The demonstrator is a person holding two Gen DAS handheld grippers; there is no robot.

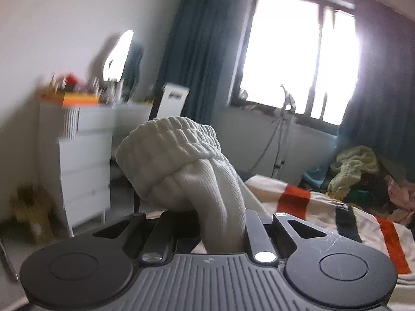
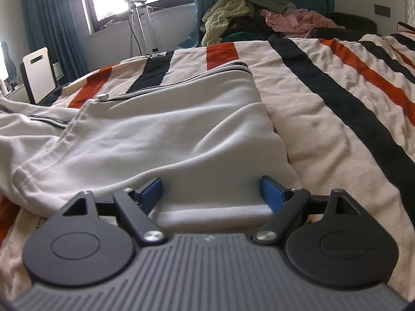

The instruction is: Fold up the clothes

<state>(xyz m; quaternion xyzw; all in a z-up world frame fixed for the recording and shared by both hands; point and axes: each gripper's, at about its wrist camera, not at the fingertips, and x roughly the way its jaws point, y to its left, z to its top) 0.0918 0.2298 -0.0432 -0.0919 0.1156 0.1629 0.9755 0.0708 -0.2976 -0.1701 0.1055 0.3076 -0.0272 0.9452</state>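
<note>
**Cuff up, hem waiting**

Left tongs (image 1: 207, 223) are pinching the white ribbed sleeve cuff (image 1: 171, 155), which is sticking up above them. Right tongs (image 2: 211, 191) are sitting spread wide over the white jacket (image 2: 155, 134) hem, lying on the striped bed (image 2: 337, 119) just ahead.

Left tool (image 1: 207, 223) clamped, raised — right tool (image 2: 211, 189) spread wide, low.

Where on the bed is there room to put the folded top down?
Bare striped blanket lies right of the white garment, up to the clothes pile at the far edge. The pile is crowded, and the garment covers the left side.
</note>
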